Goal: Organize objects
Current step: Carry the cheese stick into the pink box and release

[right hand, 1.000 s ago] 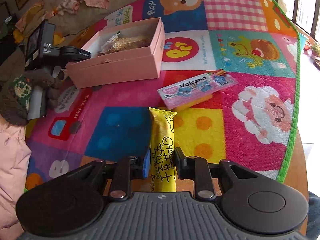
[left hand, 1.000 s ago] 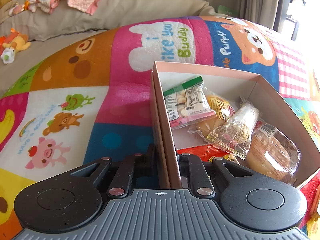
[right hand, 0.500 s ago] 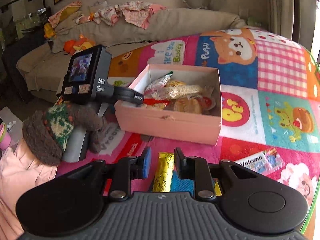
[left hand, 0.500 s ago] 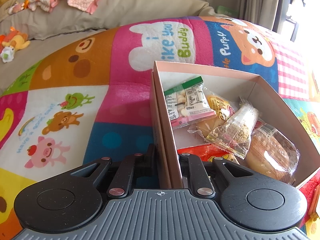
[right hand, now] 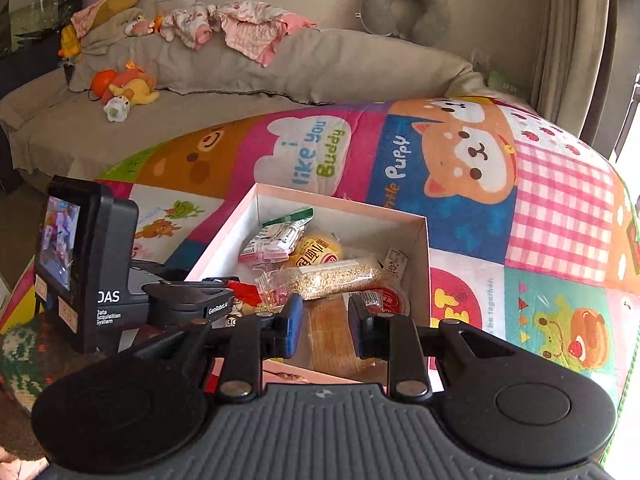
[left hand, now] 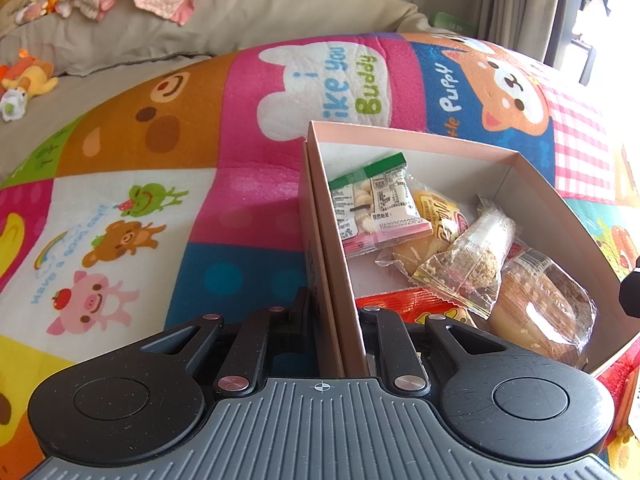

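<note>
A pink cardboard box (left hand: 552, 200) sits on the colourful play mat, filled with several snack packets. It also shows in the right wrist view (right hand: 424, 248). My left gripper (left hand: 334, 312) is shut on the box's near left wall (left hand: 340, 280), one finger outside and one inside. It shows from the side in the right wrist view (right hand: 188, 300). My right gripper (right hand: 322, 320) hovers over the box's near edge, its fingers a little apart with nothing between them. A green-topped packet (left hand: 376, 204), a clear grain packet (left hand: 468, 260) and a wrapped bun (left hand: 540, 308) lie in the box.
The play mat (left hand: 160, 160) covers the table around the box. A beige sofa (right hand: 200, 80) with clothes and soft toys stands behind. A curtain (right hand: 568, 32) hangs at the far right.
My right gripper has risen from the mat and moved over the box; the yellow cheese snack seen between its fingers before is out of sight. The left gripper has stayed put.
</note>
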A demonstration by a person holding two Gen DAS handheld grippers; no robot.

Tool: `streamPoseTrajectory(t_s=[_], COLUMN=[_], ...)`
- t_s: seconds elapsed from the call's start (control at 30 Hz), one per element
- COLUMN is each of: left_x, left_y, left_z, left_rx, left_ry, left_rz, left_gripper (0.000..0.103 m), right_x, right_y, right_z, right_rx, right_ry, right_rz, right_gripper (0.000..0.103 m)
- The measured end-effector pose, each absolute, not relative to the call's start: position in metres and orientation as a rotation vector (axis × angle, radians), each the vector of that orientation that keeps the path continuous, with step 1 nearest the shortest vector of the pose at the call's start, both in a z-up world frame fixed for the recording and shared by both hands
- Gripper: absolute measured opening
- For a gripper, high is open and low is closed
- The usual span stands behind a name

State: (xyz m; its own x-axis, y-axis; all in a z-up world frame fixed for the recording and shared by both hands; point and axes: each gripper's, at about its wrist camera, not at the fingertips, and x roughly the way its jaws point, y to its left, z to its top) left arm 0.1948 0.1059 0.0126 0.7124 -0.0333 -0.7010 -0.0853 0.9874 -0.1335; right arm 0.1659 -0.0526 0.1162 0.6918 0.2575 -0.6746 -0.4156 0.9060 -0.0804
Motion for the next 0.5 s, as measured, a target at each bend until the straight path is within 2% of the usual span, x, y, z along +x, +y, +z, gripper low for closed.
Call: streamPoseTrajectory(t_s=[0.27, 0.3, 0.33, 0.4, 0.5], left_x=[0.195, 0.195, 0.195, 0.195, 0.194], left_y=[0.106, 0.106, 0.106, 0.106, 0.106], left_z=[0.013, 0.012, 0.012, 0.012, 0.012], left_rx=[-0.159, -0.159, -0.158, -0.158, -0.158], left_ry=[0.778, 0.778, 0.778, 0.778, 0.778], left_rz=[0.029, 0.03, 0.03, 0.029, 0.029], left_gripper=[0.016, 0.016, 0.016, 0.016, 0.016], right_x=[0.147, 0.139, 0.131, 0.117, 0.098], right_y=[-0.076, -0.083, -0.091, -0.105, -0.114], right_z=[0.107, 0.106, 0.106, 0.1, 0.076], right_rx=[-0.222, -0.212, -0.196, -0.166, -0.171], right_ry=[0.737, 0.739, 0.749, 0.78, 0.88], right_rz=[0.378, 0.386, 0.396, 0.428, 0.456], right_gripper=[0.025, 0.032, 0.042, 0.053, 0.053])
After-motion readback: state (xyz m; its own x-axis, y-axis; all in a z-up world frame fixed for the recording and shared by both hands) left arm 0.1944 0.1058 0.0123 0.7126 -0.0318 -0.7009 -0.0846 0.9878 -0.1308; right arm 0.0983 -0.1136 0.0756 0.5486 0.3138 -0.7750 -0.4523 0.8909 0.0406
